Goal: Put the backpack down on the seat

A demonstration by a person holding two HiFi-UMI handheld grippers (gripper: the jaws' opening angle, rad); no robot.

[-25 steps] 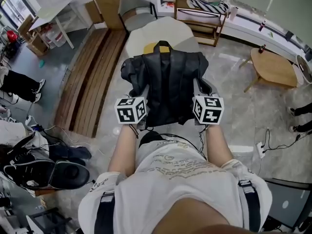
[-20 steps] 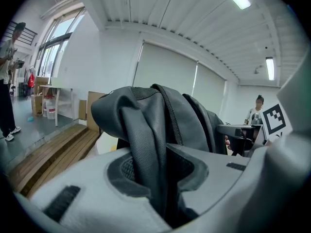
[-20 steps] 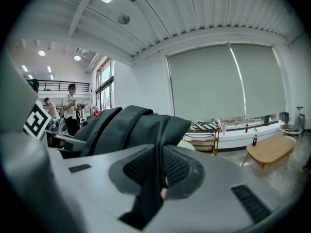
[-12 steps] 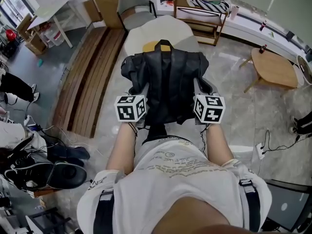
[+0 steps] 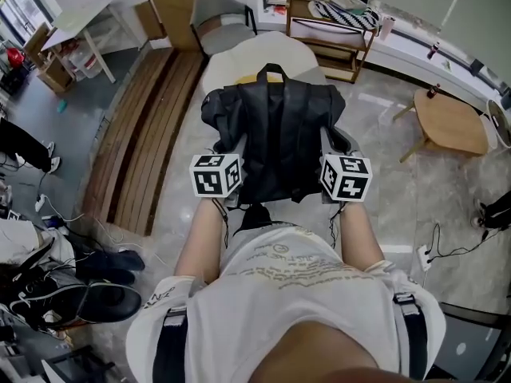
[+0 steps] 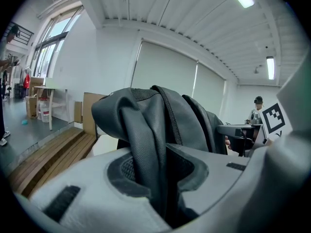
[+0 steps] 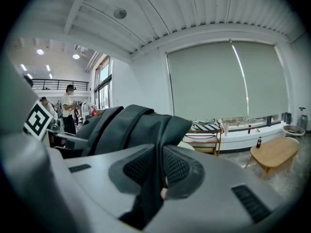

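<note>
The black backpack (image 5: 275, 130) hangs in front of me, held up by its two sides. My left gripper (image 5: 227, 140) is shut on a fold of the backpack's left side (image 6: 146, 144), the dark fabric pinched between its pads. At the bag's right side, my right gripper (image 5: 327, 139) is shut on a fold of the backpack (image 7: 155, 140). Beyond the bag lies the cream rounded seat (image 5: 239, 58); the bag's top handle (image 5: 271, 70) overlaps its near edge. A yellow patch (image 5: 246, 77) shows beside the handle.
A slatted wooden platform (image 5: 152, 126) runs along the left. A grey chair (image 5: 219, 14) and a wooden shelf rack (image 5: 331, 26) stand behind the seat. A low wooden table (image 5: 451, 122) is to the right. Shoes (image 5: 80, 298) and cables (image 5: 435, 242) lie on the floor.
Both grippers and the backpack have moved forward toward the cream seat; the bag's handle now overlaps its edge. The grips have not changed. A person at the left edge has walked on.
</note>
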